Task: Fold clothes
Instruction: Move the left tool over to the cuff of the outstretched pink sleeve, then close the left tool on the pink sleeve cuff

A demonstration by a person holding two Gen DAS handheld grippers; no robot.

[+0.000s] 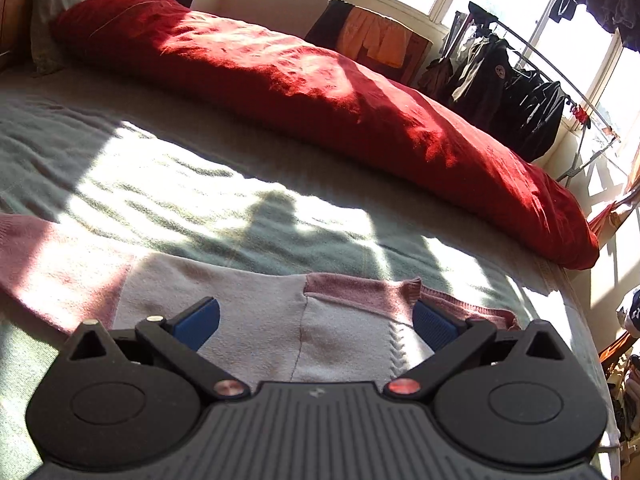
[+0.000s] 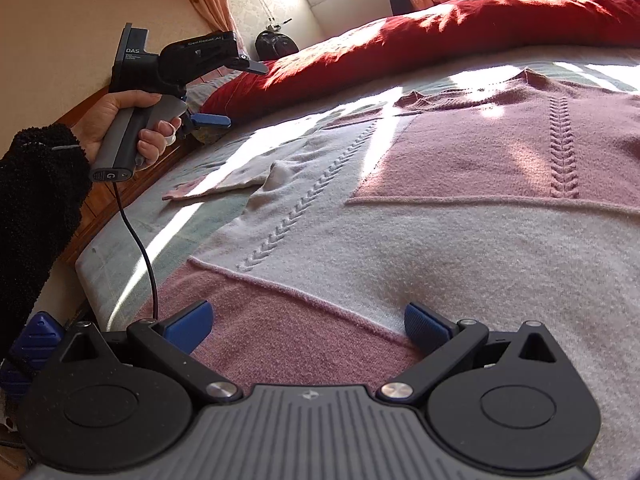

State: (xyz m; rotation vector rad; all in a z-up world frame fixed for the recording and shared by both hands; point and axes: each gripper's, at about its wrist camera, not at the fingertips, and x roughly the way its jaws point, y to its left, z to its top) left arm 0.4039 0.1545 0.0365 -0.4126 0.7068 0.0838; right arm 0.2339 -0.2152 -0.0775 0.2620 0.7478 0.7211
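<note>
Left wrist view: the left gripper (image 1: 316, 322) is hovering low over a pink and pale grey knitted sweater (image 1: 256, 320) lying flat on a pale green bedsheet (image 1: 180, 168). Its blue-padded fingers (image 1: 198, 322) are standing spread wide apart, released, with nothing between them. The right finger pad is sitting just beside the sweater's pink ribbed edge. A long red quilt (image 1: 320, 92) is lying along the far side of the bed, running from far left to right. Dark jackets on a metal clothes rack (image 1: 516, 96) are hanging at far right, in front of bright windows.

Right wrist view: the right gripper (image 2: 308, 326) is hovering over the near pink band of the same sweater (image 2: 440, 208), which is spreading flat from near to far across the bed. Its blue-padded fingers (image 2: 188, 326) are likewise standing spread apart, gripping nothing. A sleeve of the sweater is lying out to the left. At far left, a person's hand (image 2: 120, 120), in a black fleecy sleeve (image 2: 36, 184), is holding the other gripper by its grey handle above the left edge of the bed, clear of the fabric. A black cable (image 2: 140, 240) is hanging from that handle.
</note>
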